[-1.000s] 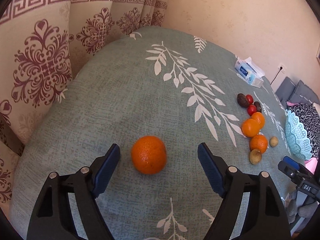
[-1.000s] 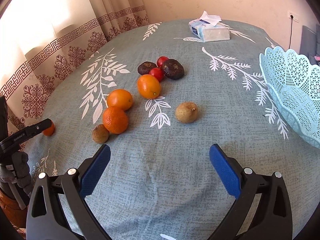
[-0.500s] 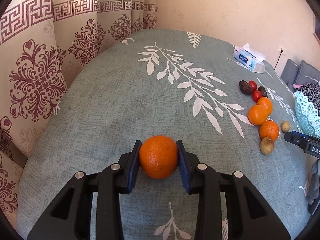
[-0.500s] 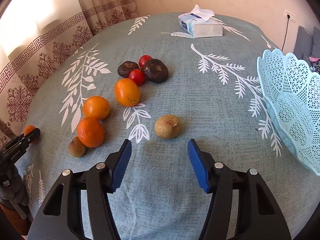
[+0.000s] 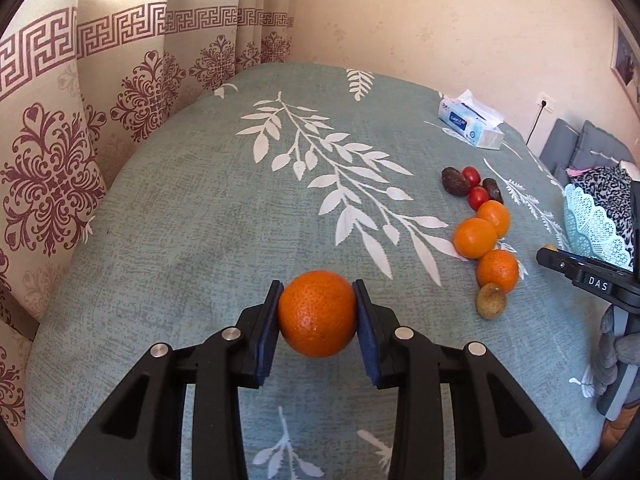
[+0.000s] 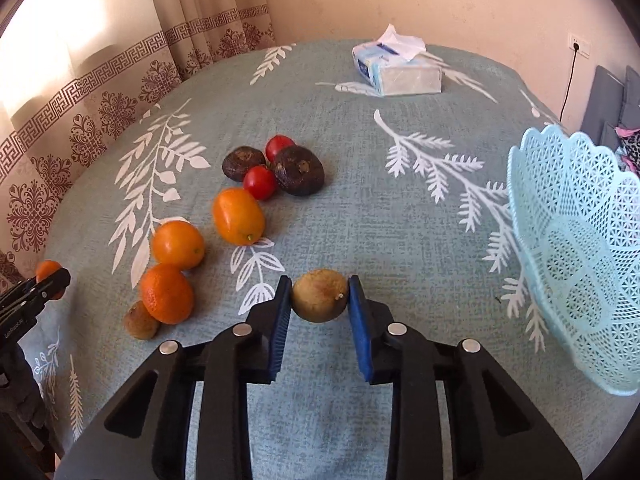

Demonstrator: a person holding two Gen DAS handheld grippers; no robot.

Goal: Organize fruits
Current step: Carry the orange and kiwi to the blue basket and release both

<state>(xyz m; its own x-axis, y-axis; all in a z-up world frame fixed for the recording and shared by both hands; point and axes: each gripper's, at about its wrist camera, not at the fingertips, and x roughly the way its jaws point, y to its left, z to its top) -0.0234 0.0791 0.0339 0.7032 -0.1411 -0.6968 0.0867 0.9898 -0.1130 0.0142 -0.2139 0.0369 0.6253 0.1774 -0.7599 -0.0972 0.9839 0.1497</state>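
Observation:
My left gripper [image 5: 317,292] is shut on a round orange [image 5: 318,320], which its blue pads press from both sides low over the teal leaf-print tablecloth [image 5: 200,200]. In the right wrist view my right gripper [image 6: 319,285] is shut on a small brown-green fruit [image 6: 318,300]. To its left lie three oranges [image 6: 178,244], a second small brown fruit [image 6: 140,322], two red tomatoes [image 6: 260,182] and two dark brown fruits [image 6: 299,170]. A light blue lattice basket [image 6: 580,240] stands at the right with nothing in it.
A tissue pack [image 6: 400,72] lies at the far side of the table. Patterned curtains [image 5: 60,160] hang close along the left edge. Grey cushions [image 5: 592,148] and a patterned cloth sit beyond the right edge. The other gripper's tip [image 5: 580,276] shows at the right of the left wrist view.
Both grippers went from wide open to closed: the left on the orange, the right, after moving forward, on the small brown fruit. Both views have shifted slightly.

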